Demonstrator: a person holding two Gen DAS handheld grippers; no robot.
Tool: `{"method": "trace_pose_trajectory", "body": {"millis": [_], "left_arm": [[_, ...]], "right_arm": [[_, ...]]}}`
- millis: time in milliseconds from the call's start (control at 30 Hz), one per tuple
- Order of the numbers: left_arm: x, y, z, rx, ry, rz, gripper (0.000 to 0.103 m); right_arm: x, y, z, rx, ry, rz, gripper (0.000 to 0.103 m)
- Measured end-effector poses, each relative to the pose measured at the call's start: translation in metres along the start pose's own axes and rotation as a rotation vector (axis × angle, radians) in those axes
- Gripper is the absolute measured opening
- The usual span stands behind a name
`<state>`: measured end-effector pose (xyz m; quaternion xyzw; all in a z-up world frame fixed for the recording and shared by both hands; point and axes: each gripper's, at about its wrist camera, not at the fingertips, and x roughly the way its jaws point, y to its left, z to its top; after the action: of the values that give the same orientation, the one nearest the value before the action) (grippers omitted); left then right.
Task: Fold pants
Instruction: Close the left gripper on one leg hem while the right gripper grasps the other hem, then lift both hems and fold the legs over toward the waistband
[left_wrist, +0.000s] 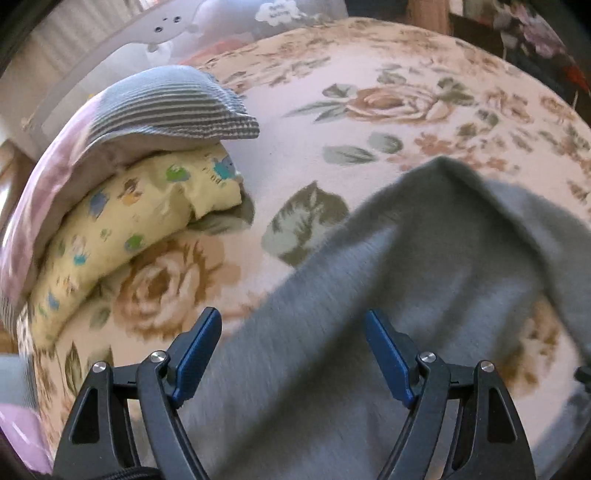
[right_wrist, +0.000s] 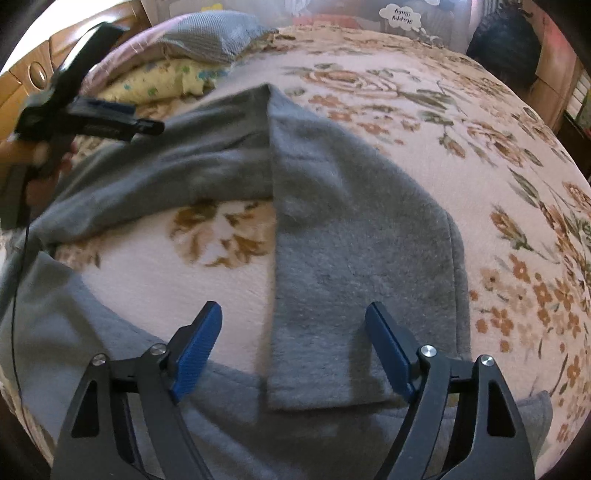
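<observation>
Grey fleece pants (right_wrist: 332, 221) lie on a floral bedspread (right_wrist: 480, 155). One leg is folded back over the body, its cuff end between my right fingers; the other leg runs left toward the left gripper. My right gripper (right_wrist: 293, 325) is open and empty above the folded cuff. In the left wrist view the pants (left_wrist: 388, 295) lie under my left gripper (left_wrist: 293, 332), which is open and empty. The left gripper also shows in the right wrist view (right_wrist: 110, 118), hovering over the far leg.
A yellow printed pillow (left_wrist: 129, 229) and a striped grey cushion (left_wrist: 166, 107) on pink cloth are stacked at the bed's left side. White furniture (left_wrist: 110, 37) stands behind the bed. A dark object (right_wrist: 506, 44) sits at the far right corner.
</observation>
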<state>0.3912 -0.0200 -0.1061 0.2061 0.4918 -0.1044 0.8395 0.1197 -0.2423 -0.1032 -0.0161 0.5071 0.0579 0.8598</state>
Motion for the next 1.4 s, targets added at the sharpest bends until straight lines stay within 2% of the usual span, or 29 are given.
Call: {"method": "trace_pose_trajectory", "body": {"millis": [167,233,267,300,333,367,400,500,667,833,1033,1267,1400], "left_arm": [[0.040,-0.003,0.010,0.055,0.079,-0.050,0.082],[0.044,0.002,0.012,0.023,0.085,-0.084,0.082],[0.044,0.006,0.012,0.004,0.091,-0.110,0.074],[0.043,0.008,0.011,-0.012,0.094,-0.152,0.051],[0.037,0.006,0.009,-0.013,0.088,-0.199,0.040],[0.032,0.003,0.008,0.000,0.080,-0.190,0.022],[0.026,-0.002,0.005,0.018,0.083,-0.184,0.006],[0.005,-0.013,-0.003,0.044,0.067,-0.188,0.005],[-0.049,-0.019,-0.026,0.021,0.015,-0.277,0.005],[-0.090,-0.019,-0.040,-0.022,-0.012,-0.333,0.005],[-0.134,-0.030,-0.062,-0.023,-0.055,-0.340,0.005],[-0.180,-0.064,-0.097,0.056,-0.092,-0.323,0.005],[-0.198,-0.089,-0.124,0.116,-0.097,-0.311,0.005]], "right_arm": [[0.008,-0.008,-0.001,-0.010,0.007,-0.019,0.066],[0.006,-0.010,-0.001,-0.024,0.003,-0.034,0.051],[0.004,-0.012,-0.001,-0.029,-0.005,-0.032,0.046],[0.001,-0.014,-0.001,-0.023,-0.013,-0.019,0.031],[-0.003,-0.018,-0.001,-0.009,-0.022,0.001,0.023],[-0.008,-0.022,0.000,0.008,-0.033,0.016,0.014],[-0.012,-0.024,0.000,0.014,-0.044,0.016,0.010],[-0.028,-0.032,0.003,0.015,-0.070,-0.009,0.006],[-0.056,-0.054,0.007,0.033,-0.106,-0.054,0.005],[-0.082,-0.075,0.006,0.049,-0.130,-0.104,0.005],[-0.101,-0.099,-0.001,0.051,-0.130,-0.145,0.005],[-0.119,-0.130,0.001,0.036,-0.158,-0.178,0.005],[-0.153,-0.141,0.009,0.000,-0.225,-0.222,0.005]]}}
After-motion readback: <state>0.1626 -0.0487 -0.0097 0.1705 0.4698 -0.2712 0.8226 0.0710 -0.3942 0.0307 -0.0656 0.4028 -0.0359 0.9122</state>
